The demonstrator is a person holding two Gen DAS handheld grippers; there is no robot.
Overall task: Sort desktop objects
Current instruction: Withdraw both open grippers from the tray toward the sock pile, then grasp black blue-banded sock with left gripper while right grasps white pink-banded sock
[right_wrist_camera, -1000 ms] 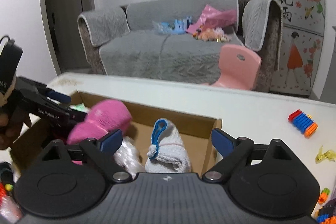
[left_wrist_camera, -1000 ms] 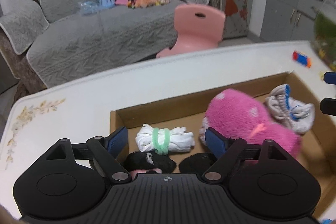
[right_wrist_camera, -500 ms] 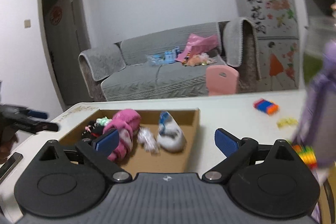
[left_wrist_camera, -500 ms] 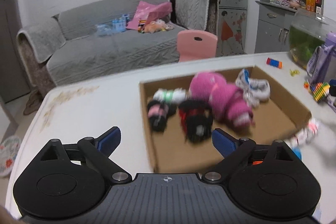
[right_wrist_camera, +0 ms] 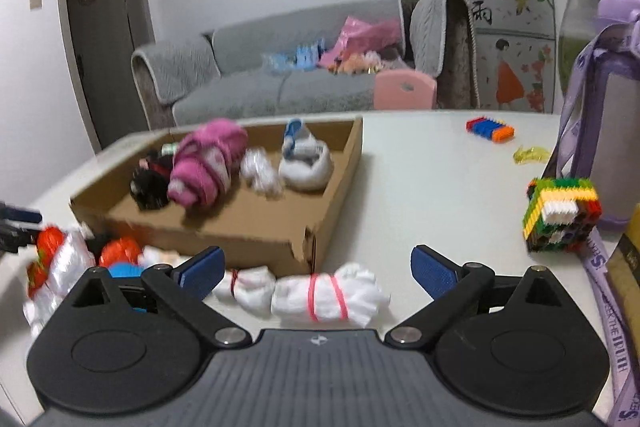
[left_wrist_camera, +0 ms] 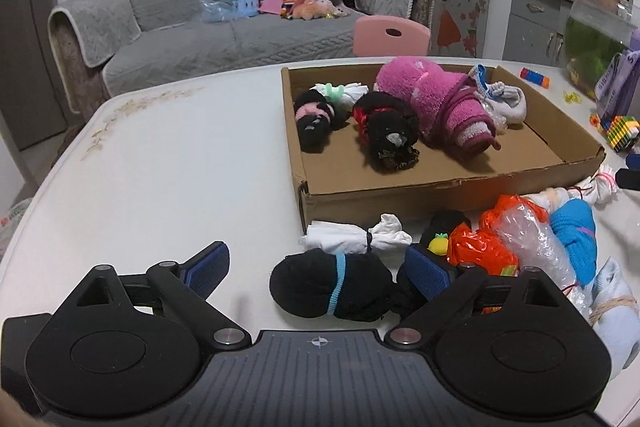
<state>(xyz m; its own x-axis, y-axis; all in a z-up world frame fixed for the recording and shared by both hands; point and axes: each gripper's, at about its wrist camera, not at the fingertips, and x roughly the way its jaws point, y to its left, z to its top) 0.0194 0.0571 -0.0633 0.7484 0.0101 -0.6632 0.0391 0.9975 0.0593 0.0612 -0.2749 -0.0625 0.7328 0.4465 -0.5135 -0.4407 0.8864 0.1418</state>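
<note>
Left wrist view: black sock roll [left_wrist_camera: 332, 291] with blue band lies long axis 9-to-3 on the counter [left_wrist_camera: 180, 167], between the spread, empty left tongs [left_wrist_camera: 320, 267]. Cardboard box [left_wrist_camera: 440, 187] at 1 o'clock. Right wrist view: white sock roll [right_wrist_camera: 324, 293] with pink bands, axis 9-to-3, lies between the spread, empty right tongs [right_wrist_camera: 318, 269], level above the counter.

The right wrist view smears the cardboard box [right_wrist_camera: 336, 163] contents; the pale blue bundle [left_wrist_camera: 612, 307] runs off the left view's right edge (its far end unseen); black socks [left_wrist_camera: 448, 223] sit half hidden behind orange packaging [left_wrist_camera: 480, 251].
</note>
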